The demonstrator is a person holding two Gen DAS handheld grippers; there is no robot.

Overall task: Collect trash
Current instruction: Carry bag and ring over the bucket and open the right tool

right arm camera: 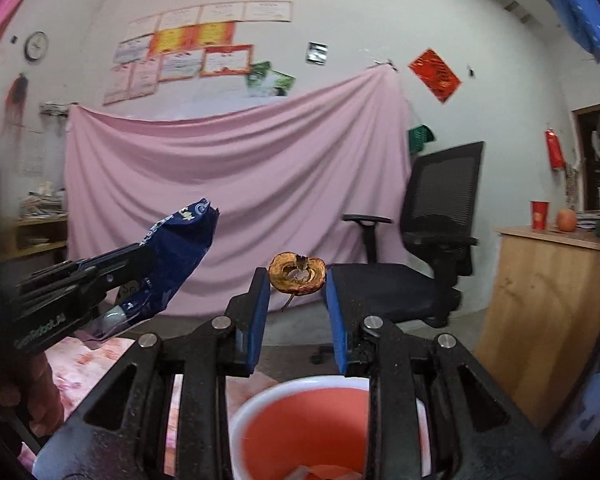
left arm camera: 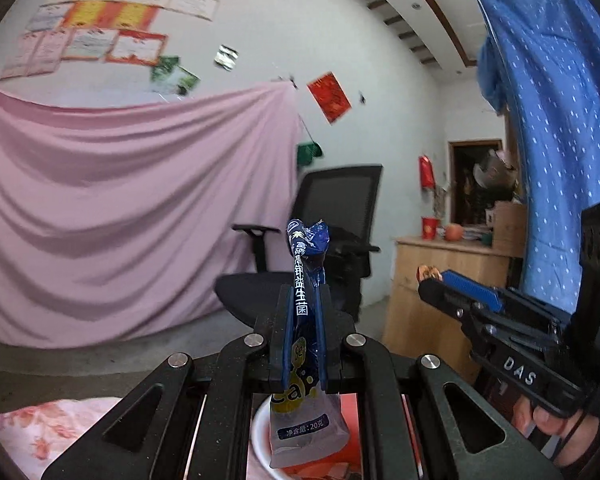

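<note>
My left gripper (left arm camera: 305, 292) is shut on a blue snack wrapper (left arm camera: 306, 256), which sticks up past the fingertips and hangs down behind them. The same wrapper (right arm camera: 176, 256) shows in the right wrist view, held by the left gripper (right arm camera: 140, 260). My right gripper (right arm camera: 298, 280) is shut on a browned apple core (right arm camera: 297, 273), pinched between its blue pads. It also shows in the left wrist view (left arm camera: 430, 280), with the apple core (left arm camera: 427, 271) at its tip. A red bin with a white rim (right arm camera: 300, 384) sits directly below both grippers; a part of its rim (left arm camera: 260, 420) shows in the left wrist view.
A black office chair (right arm camera: 432, 240) stands ahead before a pink hanging sheet (right arm camera: 240, 184). A wooden cabinet (right arm camera: 548, 320) with a red cup (right arm camera: 539, 215) and an orange fruit (right arm camera: 566, 220) is at right. A pink floral cloth (right arm camera: 88, 364) lies at lower left.
</note>
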